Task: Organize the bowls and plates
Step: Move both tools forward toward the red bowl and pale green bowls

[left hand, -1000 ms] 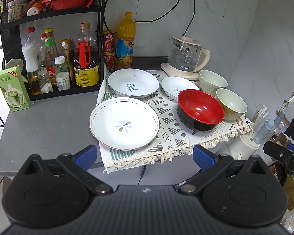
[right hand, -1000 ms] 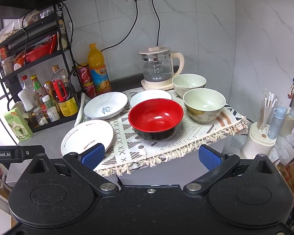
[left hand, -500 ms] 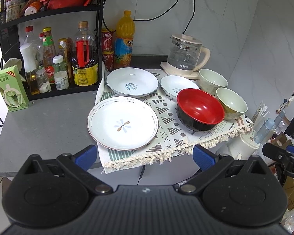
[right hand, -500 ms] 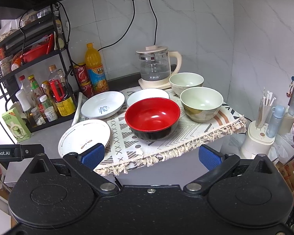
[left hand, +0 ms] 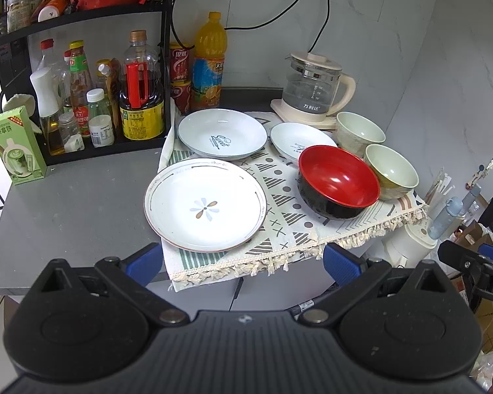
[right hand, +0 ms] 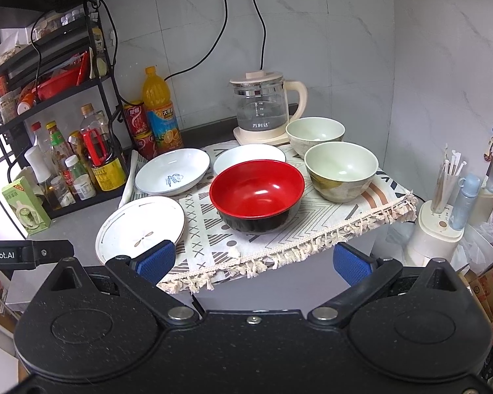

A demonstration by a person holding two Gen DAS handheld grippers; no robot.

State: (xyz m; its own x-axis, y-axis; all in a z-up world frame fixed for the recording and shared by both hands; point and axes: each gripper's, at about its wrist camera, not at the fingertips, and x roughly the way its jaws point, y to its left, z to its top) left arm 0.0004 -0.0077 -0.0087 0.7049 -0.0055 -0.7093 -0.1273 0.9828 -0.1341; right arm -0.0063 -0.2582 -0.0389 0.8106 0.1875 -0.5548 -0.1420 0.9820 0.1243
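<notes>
We hold the left gripper (left hand: 241,262) and right gripper (right hand: 254,261) spread wide, both empty, short of the cloth (left hand: 289,226). Nothing looks stacked yet, so we judge the whole job remains. Just past our left fingers (left hand: 141,262): flower plate (left hand: 205,204). Ahead of the right fingers (right hand: 353,264): red bowl (right hand: 257,193). Beyond: two white dishes (left hand: 222,134) (left hand: 300,141), then two green bowls (right hand: 341,170) (right hand: 315,132), all separate.

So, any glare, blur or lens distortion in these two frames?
Left wrist view: sharp, fisheye bends the wall edges, small highlights inside the red bowl. Right wrist view: also sharp, similar bowing, a glare patch in the same bowl, dark corners from the lens circle.
</notes>
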